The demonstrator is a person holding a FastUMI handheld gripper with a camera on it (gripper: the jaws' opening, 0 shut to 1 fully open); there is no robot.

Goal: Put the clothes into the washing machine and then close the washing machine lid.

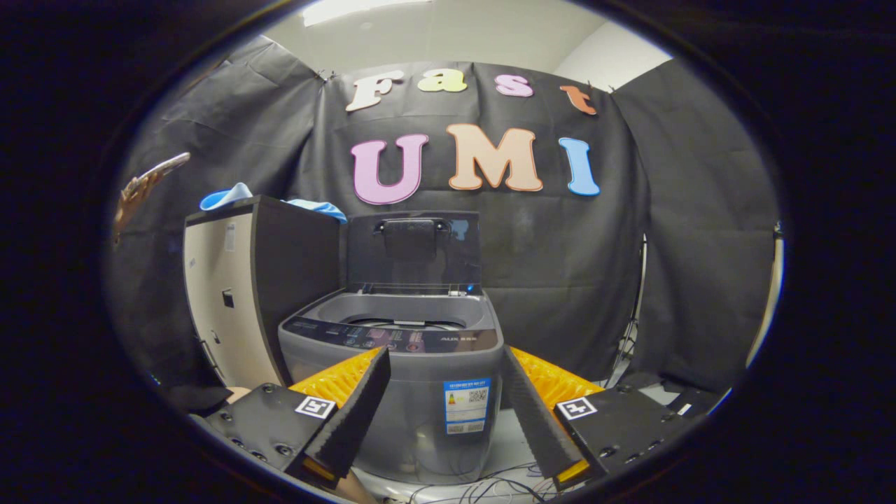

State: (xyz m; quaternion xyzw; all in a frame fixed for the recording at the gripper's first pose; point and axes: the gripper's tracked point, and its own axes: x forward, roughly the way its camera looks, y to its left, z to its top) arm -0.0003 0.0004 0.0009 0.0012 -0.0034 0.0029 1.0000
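A grey top-loading washing machine (413, 392) stands straight ahead of my fingers, its dark lid (413, 252) raised upright at the back and the tub opening (406, 323) exposed. Blue clothes (227, 196) lie on top of a tall beige and black cabinet (252, 294) just left of the machine, and a second blue fold (318, 208) shows at the cabinet's back corner. My gripper (444, 367) is open, its two fingers spread wide in front of the washer with nothing between them. The machine sits well beyond the fingertips.
Black cloth walls the booth behind and beside the washer. Cables (483, 486) trail on the floor under the machine's front. A thin stand pole (638, 301) rises at the right. A hand (143, 185) holding something shows high above the cabinet.
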